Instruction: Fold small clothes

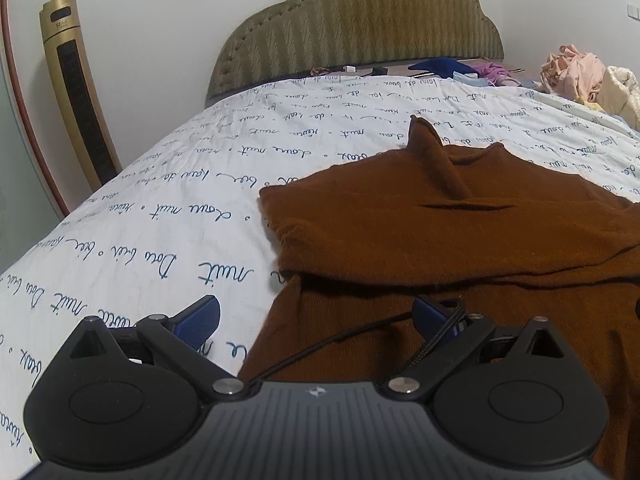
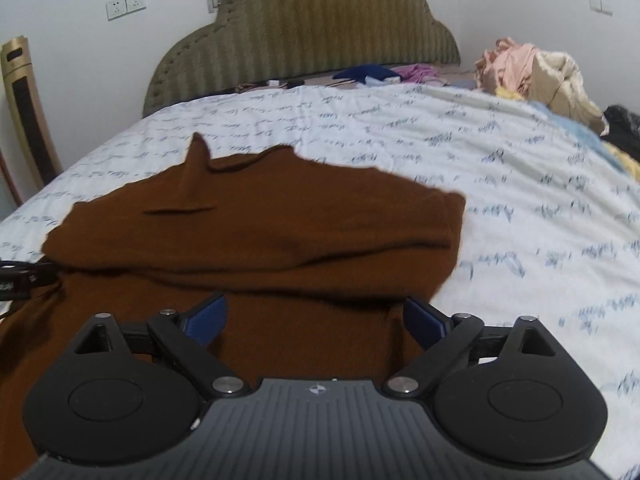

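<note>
A brown knit garment (image 1: 440,232) lies on the bed, its far part folded back over the near part, with a small peak of cloth standing up near the collar. My left gripper (image 1: 316,316) is open over the garment's left edge, one blue pad over the sheet, the other over the cloth. In the right wrist view the same garment (image 2: 256,220) fills the left half. My right gripper (image 2: 316,316) stands open above its near right part, with nothing pinched. The other gripper's tip (image 2: 24,276) shows at the left edge.
The bed wears a white sheet (image 1: 160,208) with blue script. An olive padded headboard (image 1: 360,24) stands behind. Loose clothes pile up at the far right (image 2: 532,72), and dark and pink items lie by the headboard. A gold tower fan (image 1: 76,92) stands on the left.
</note>
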`<control>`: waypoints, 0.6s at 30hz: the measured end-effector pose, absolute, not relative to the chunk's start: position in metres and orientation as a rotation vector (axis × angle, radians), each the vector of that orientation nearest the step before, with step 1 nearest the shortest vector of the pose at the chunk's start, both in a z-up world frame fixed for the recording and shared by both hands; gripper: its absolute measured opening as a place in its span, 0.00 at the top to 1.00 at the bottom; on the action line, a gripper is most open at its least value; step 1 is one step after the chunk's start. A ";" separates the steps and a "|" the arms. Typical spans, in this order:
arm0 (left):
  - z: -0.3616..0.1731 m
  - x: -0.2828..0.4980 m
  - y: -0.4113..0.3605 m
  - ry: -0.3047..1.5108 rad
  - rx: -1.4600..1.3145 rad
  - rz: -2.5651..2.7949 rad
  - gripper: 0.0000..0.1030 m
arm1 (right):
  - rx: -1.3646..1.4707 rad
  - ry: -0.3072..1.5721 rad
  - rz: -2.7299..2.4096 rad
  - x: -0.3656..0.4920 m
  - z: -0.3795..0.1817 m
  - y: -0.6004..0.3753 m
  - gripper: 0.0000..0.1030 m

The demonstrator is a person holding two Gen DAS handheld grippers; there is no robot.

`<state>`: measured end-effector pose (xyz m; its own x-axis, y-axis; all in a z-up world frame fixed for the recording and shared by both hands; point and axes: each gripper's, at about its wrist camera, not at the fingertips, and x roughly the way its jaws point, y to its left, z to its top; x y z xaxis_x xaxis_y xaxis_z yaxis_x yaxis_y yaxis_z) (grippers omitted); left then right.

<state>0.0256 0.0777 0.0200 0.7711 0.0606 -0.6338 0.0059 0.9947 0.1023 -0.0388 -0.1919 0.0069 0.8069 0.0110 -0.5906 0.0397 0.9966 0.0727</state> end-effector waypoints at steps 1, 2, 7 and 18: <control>0.020 0.025 0.078 0.690 0.100 0.030 0.00 | 0.088 0.635 -0.015 -0.042 0.006 -0.192 0.09; 0.020 0.024 0.078 0.690 0.100 0.032 0.00 | 0.091 0.638 -0.015 -0.046 0.005 -0.191 0.09; 0.019 0.015 0.078 0.689 0.100 0.039 0.00 | 0.100 0.645 -0.007 -0.062 0.000 -0.191 0.06; 0.030 -0.003 0.088 0.671 0.094 0.054 0.00 | 0.129 0.634 0.022 -0.087 0.004 -0.188 0.03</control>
<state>-0.0026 0.0880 0.0304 0.7822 0.0802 -0.6178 -0.0193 0.9943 0.1047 -0.0872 -0.1884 0.0036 0.8058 0.0601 -0.5891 0.0187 0.9917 0.1268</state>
